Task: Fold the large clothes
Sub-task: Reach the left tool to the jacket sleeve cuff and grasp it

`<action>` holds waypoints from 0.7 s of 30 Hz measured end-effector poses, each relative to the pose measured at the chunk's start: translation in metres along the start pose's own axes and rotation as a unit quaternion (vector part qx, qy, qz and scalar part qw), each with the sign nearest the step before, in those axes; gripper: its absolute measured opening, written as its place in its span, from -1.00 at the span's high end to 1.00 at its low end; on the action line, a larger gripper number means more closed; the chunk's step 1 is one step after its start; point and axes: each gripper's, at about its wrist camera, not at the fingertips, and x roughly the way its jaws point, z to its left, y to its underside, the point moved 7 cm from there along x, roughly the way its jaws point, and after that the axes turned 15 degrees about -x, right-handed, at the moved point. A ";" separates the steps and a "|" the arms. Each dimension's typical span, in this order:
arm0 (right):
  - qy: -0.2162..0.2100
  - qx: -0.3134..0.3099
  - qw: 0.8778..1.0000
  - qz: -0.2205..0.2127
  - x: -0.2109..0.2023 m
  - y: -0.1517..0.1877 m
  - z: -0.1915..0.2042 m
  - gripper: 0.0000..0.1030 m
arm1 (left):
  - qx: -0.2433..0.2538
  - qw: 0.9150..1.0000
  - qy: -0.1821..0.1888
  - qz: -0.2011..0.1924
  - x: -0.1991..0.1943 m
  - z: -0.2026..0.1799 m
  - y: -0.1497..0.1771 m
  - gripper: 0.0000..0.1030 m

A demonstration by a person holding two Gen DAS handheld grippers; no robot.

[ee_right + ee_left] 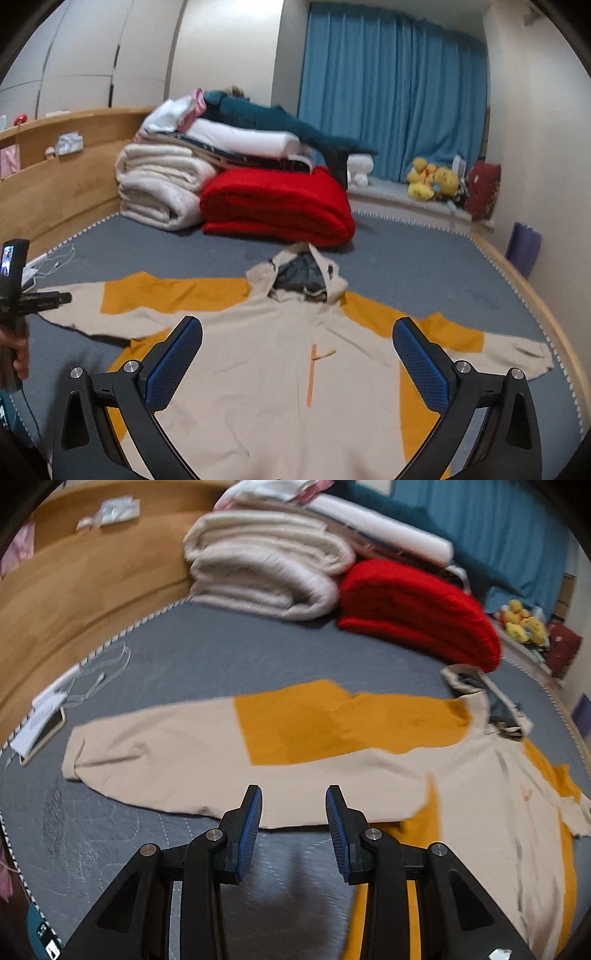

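Cream-and-mustard hoodie (273, 376) lies flat; left gripper (293, 797) half-open, right gripper (297, 332) wide open, both empty. My worry: pinching the grey bedcover (177, 657) with the left sleeve (177, 753).

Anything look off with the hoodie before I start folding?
The hoodie lies flat with sleeves spread. Its hood is bunched open rather than flat. Both grippers, left and right, are open and hold nothing.

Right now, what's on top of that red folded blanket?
On the red blanket rest folded white bedding and a dark teal shark plush. Layers between are mostly hidden.
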 end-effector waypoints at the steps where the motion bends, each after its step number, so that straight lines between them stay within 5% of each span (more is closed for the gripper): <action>1: -0.006 0.008 1.000 0.014 0.012 0.007 -0.001 -0.95 | -0.009 1.000 -0.004 0.007 0.010 0.009 -0.001 0.36; 5: -0.019 0.020 0.998 0.048 0.045 0.020 -0.010 -0.65 | -0.062 0.997 -0.035 0.007 0.034 0.052 -0.017 0.36; 10: -0.010 0.030 0.999 0.043 0.057 0.021 -0.027 -0.62 | -0.128 0.988 -0.092 0.004 0.056 0.122 -0.035 0.30; 15: -0.005 0.021 0.998 0.054 0.071 0.028 -0.025 -0.36 | -0.213 0.968 -0.134 0.002 0.066 0.200 -0.048 0.01; 21: 0.002 0.017 0.998 0.055 0.073 0.034 -0.024 -0.34 | -0.304 0.942 -0.142 0.013 0.082 0.268 -0.047 -0.01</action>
